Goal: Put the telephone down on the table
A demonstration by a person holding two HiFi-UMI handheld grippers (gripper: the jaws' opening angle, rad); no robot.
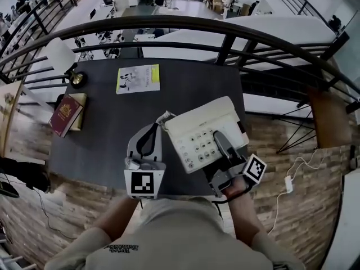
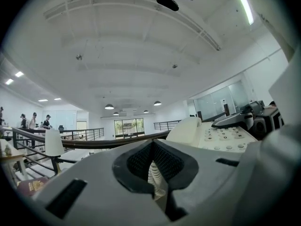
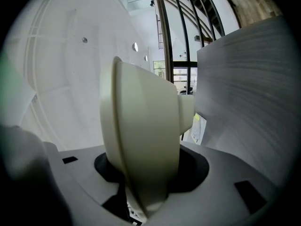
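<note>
Office mezzanine: railing (image 1: 169,21) above staffed desks (image 1: 84,17)

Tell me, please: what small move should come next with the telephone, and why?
Probably lower the telephone gently onto the dark table, a little further from its near edge. The right hand-held gripper is clamped on the telephone's side, the left hand-held gripper holds its coiled cord, and the telephone appears held above the table's near right corner.
</note>
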